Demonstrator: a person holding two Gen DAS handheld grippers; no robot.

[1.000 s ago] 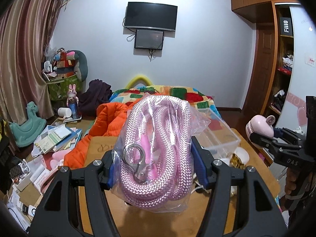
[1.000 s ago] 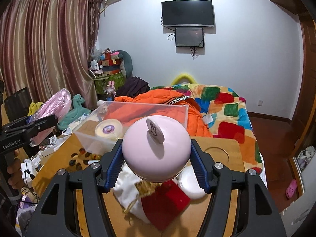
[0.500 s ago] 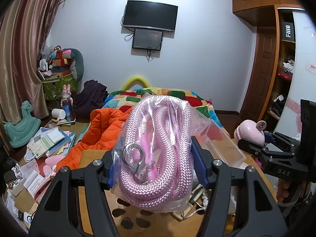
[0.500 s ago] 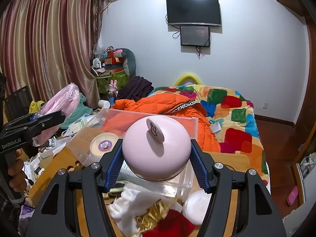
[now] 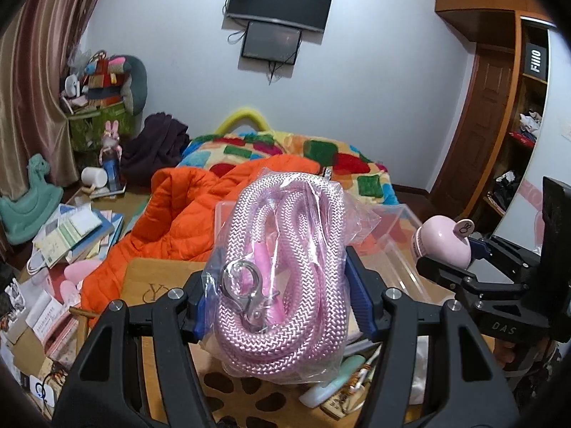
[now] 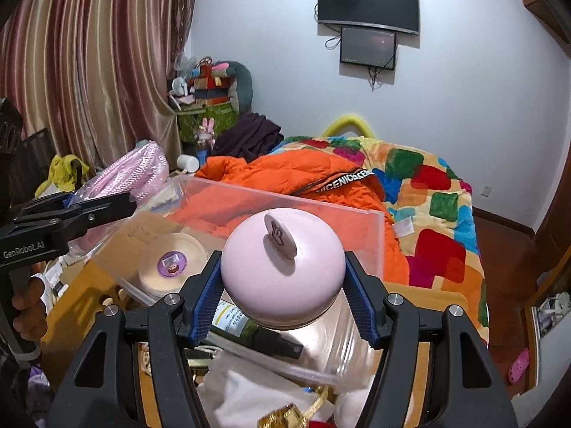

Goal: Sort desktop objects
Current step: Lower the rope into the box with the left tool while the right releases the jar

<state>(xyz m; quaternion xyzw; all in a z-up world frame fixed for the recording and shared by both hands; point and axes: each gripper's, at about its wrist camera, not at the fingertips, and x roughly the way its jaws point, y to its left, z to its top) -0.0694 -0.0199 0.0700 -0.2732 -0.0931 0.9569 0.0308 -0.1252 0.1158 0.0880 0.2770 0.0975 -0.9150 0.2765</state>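
Both grippers have moved forward over the clear bin [image 6: 321,214]. Left gripper [image 5: 282,296] stays clamped on bagged pink rope [image 5: 285,278], right gripper [image 6: 283,296] on pink round jar [image 6: 282,267]; drop-off probably next.

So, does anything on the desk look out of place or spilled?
Nothing looks spilled or broken. The desk is simply cluttered: a dark spray bottle lies on its side before the clear bin, beside crumpled white cloth. Each hand-held gripper holds its item squarely.
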